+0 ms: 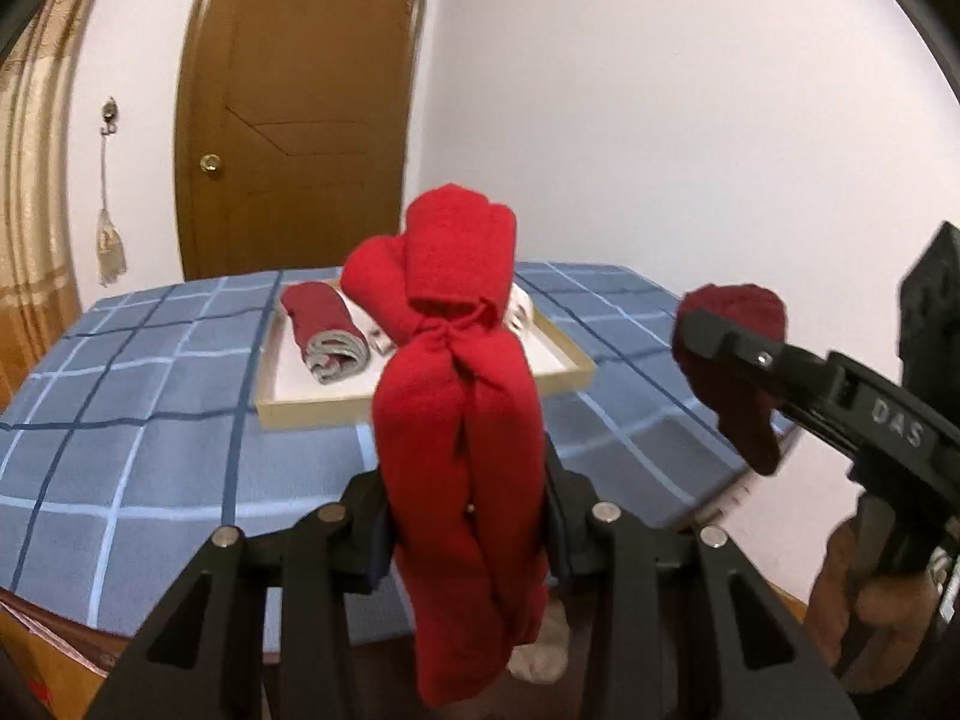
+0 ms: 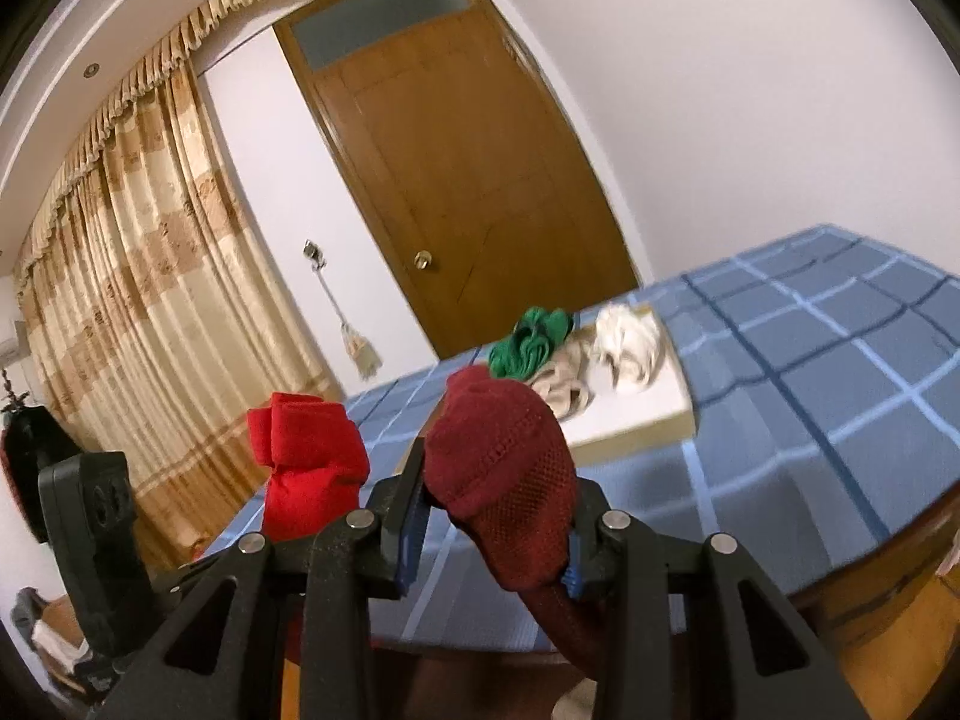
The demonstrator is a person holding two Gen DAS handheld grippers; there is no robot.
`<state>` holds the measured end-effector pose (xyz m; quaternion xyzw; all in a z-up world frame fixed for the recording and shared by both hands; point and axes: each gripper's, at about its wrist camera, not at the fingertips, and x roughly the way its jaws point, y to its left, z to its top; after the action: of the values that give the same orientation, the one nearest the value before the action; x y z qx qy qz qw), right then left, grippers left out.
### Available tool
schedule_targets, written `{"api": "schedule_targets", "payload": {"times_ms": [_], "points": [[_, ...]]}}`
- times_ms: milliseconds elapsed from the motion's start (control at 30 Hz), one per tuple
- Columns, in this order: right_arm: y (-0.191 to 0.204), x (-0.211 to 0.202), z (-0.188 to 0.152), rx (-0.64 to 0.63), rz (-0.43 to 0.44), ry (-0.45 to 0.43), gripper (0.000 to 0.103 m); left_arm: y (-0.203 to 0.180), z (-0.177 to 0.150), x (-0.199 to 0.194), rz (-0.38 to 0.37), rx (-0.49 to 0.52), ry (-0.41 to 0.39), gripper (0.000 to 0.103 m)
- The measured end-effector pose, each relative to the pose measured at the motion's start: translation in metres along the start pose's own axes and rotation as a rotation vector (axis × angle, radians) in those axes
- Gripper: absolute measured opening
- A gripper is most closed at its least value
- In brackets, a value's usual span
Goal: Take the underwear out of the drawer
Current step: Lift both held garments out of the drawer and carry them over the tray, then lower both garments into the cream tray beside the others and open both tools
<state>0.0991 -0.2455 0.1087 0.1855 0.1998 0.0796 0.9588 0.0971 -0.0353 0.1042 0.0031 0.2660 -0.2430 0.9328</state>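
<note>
My left gripper is shut on a bright red rolled underwear and holds it upright in the air in front of the table. My right gripper is shut on a dark red mesh underwear, also held up off the table; it shows at the right of the left wrist view. The bright red roll shows at the left of the right wrist view. A shallow wooden drawer tray lies on the table with a dark red and grey roll in it.
The table has a blue checked cloth. In the right wrist view the tray holds green, beige and white garments. A brown door and a curtain stand behind.
</note>
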Motion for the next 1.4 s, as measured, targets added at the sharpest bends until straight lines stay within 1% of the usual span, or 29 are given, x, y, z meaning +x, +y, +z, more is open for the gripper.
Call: {"api": "schedule_targets", "payload": {"times_ms": [100,233,367,533,733,867,1000,1167,1400], "points": [[-0.001,0.011,0.003,-0.009,-0.015,-0.02,0.038,0.006,0.004,0.013,0.005,-0.036,-0.007,0.038],[-0.002,0.022,0.009,-0.022,-0.038,-0.037,0.038,0.005,0.008,0.02,0.046,-0.025,-0.036,0.039],[0.0,0.029,0.014,-0.05,-0.055,-0.06,0.038,0.007,0.014,0.025,0.061,-0.027,-0.056,0.038],[0.002,0.037,0.02,-0.071,-0.064,-0.084,0.038,0.005,0.021,0.029,0.099,-0.014,-0.098,0.038],[0.005,0.048,0.025,-0.106,-0.086,-0.115,0.038,0.007,0.029,0.045,0.119,-0.023,-0.113,0.039],[0.004,0.057,0.028,-0.126,-0.105,-0.133,0.038,0.005,0.034,0.054,0.133,-0.011,-0.119,0.039],[0.0,0.069,0.031,-0.127,-0.123,-0.131,0.038,0.005,0.038,0.064,0.146,-0.008,-0.132,0.039],[-0.003,0.082,0.032,-0.136,-0.145,-0.134,0.038,0.006,0.042,0.079,0.177,-0.003,-0.13,0.039],[-0.009,0.097,0.037,-0.151,-0.172,-0.143,0.038,0.011,0.046,0.092,0.192,-0.018,-0.124,0.039]]}}
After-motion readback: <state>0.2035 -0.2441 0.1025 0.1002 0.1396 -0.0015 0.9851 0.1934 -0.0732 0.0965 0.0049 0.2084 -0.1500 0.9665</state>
